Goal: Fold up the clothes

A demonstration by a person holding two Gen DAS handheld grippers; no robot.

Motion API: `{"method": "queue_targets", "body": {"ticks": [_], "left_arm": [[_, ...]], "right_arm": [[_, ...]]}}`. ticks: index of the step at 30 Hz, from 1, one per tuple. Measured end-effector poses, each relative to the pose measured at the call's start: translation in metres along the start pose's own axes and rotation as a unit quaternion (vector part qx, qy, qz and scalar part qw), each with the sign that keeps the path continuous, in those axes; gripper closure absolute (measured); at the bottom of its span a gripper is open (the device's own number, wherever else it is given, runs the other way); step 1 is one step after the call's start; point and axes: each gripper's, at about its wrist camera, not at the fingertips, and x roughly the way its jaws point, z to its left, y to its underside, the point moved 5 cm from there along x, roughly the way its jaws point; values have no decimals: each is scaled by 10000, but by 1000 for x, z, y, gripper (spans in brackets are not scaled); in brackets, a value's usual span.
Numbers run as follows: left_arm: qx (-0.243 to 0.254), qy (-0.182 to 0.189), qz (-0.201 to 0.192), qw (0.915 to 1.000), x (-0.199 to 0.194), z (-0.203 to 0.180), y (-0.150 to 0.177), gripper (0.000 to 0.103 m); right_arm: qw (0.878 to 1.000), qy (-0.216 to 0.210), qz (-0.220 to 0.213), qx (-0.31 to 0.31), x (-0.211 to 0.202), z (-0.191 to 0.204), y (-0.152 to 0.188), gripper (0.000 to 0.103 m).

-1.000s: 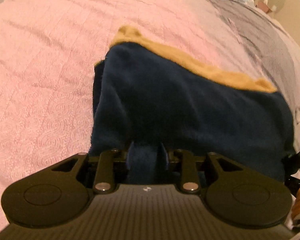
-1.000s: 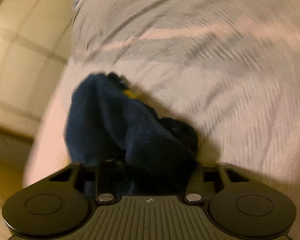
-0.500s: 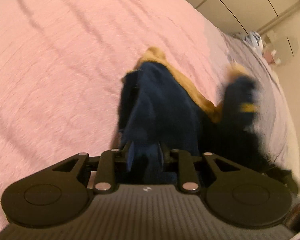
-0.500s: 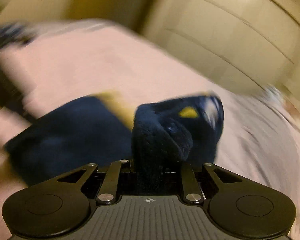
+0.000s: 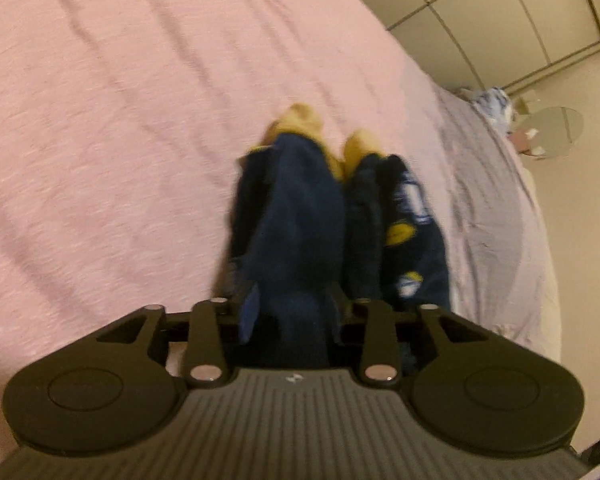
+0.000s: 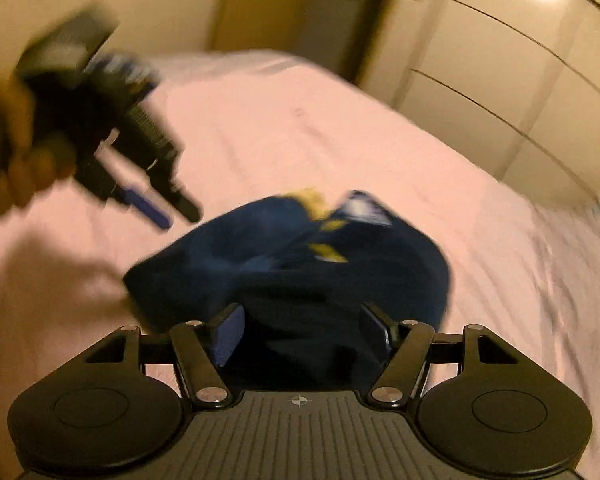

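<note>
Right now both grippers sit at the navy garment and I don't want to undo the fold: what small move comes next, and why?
Probably draw the right gripper back clear. Its jaws are opening, pads apart, and the navy garment lies bunched on the pink bedspread. The left gripper is opening too, cloth between its pads.

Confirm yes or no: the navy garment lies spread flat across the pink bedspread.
No: in the left wrist view the navy garment is bunched into narrow folds with tan lining showing, on the pink bedspread.
</note>
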Motion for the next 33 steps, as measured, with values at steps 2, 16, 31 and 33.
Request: {"method": "queue_targets", "body": {"ticks": [2, 16, 31, 33], "left_arm": [[-14, 160, 51, 9999, 9, -7, -5, 67], [-1658, 1577, 903, 9693, 103, -7, -29, 49], [-396, 1644, 618, 9837, 84, -30, -47, 85], [-252, 1611, 451, 9856, 65, -31, -56, 85]], "right_arm": [[9940, 317, 79, 1040, 2, -45, 0, 37], [6709, -1256, 1913, 7053, 151, -191, 45, 37], [7411, -1454, 1951, 6257, 155, -167, 7, 37], [7594, -1498, 1938, 6028, 152, -154, -8, 37]]}}
